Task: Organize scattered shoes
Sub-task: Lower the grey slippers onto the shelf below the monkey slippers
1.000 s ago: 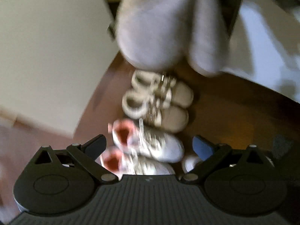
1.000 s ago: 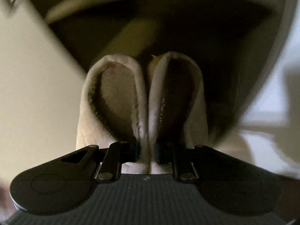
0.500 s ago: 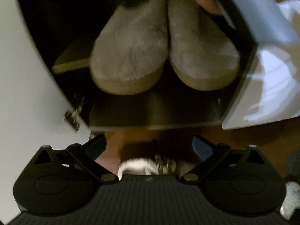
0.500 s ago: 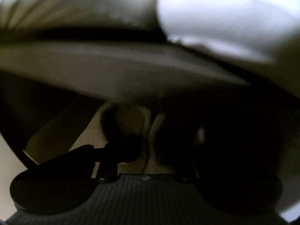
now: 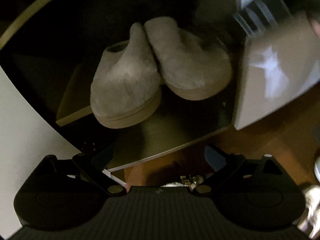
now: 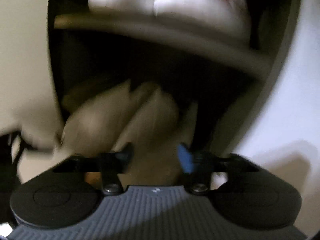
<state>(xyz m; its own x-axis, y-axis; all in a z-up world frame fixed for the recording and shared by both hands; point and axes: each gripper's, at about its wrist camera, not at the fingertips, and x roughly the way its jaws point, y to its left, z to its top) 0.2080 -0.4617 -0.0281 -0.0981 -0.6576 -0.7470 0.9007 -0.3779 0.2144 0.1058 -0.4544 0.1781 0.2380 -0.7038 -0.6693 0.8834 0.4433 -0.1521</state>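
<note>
My left fingers [image 5: 158, 156] spread wide with nothing between them, above the brown wooden floor [image 5: 266, 138]. At twelve o'clock, the pair of grey fuzzy slippers [image 5: 152, 70] sits side by side, touching, toes toward me, on the dark cabinet shelf [image 5: 166, 134]. My right fingers [image 6: 155, 156] stand parted around nothing, just behind the slippers' blurred heels. Beyond, at twelve o'clock, white shoes [image 6: 168, 4] rest on the upper shelf [image 6: 160, 34].
</note>
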